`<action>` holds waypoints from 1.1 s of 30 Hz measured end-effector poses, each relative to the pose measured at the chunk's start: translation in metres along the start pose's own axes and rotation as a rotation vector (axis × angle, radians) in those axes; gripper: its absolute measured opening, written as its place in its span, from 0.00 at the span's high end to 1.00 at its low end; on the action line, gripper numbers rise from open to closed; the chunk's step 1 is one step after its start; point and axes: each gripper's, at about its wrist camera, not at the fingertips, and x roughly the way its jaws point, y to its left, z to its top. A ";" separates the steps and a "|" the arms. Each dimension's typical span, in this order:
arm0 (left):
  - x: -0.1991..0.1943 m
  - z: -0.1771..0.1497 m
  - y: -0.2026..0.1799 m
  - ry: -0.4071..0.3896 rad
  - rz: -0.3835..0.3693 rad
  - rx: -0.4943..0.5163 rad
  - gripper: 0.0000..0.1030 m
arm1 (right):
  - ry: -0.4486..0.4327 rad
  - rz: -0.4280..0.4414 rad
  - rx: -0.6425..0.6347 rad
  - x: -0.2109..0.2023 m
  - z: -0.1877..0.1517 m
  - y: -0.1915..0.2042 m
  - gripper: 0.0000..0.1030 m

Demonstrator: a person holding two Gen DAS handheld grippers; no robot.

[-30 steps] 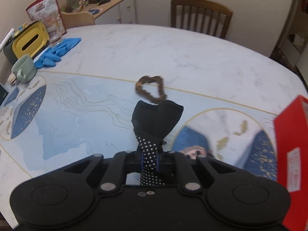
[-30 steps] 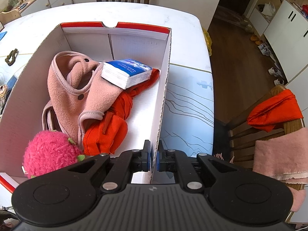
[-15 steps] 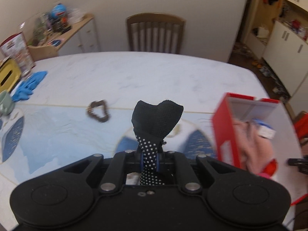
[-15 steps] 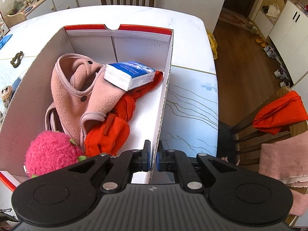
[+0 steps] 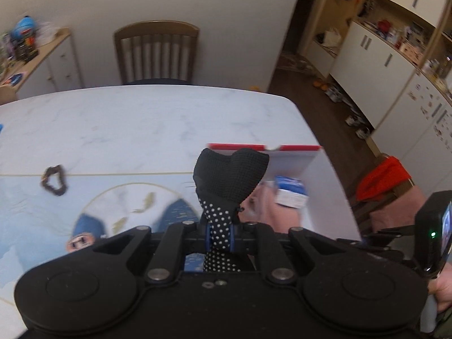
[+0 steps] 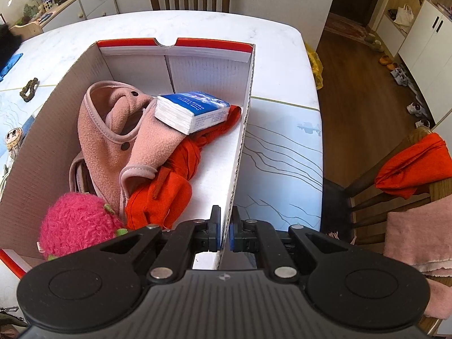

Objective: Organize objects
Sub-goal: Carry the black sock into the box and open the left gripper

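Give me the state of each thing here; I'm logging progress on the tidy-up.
Left gripper: shut on the black sock.
Black sock: held up, not yet in the box.
Right gripper: shut on the box's right wall.
Box: open, partly filled.
Tissue pack: in the box, on the clothes.
Hair tie: lying on the table.

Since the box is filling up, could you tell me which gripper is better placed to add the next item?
Left. The left gripper is shut on the black dotted sock, near the box. The right gripper is clamped on the box's wall.
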 end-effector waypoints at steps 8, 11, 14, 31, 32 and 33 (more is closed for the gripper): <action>0.035 0.007 -0.054 0.035 -0.010 0.103 0.90 | 0.002 0.006 -0.001 -0.001 0.001 0.000 0.95; 0.050 0.011 -0.066 0.041 0.028 0.144 0.90 | 0.001 0.010 0.001 -0.001 0.002 -0.001 0.95; 0.067 0.013 -0.074 0.062 0.061 0.165 0.90 | -0.001 0.014 0.001 -0.001 0.001 -0.001 0.95; 0.134 0.012 -0.085 0.164 0.176 0.270 0.88 | -0.002 0.031 0.007 -0.002 0.000 -0.004 0.94; 0.137 0.011 -0.085 0.173 0.178 0.277 0.87 | -0.002 0.032 0.008 -0.002 0.000 -0.004 0.94; 0.141 0.010 -0.085 0.182 0.183 0.282 0.87 | -0.002 0.031 0.008 -0.002 0.000 -0.004 0.94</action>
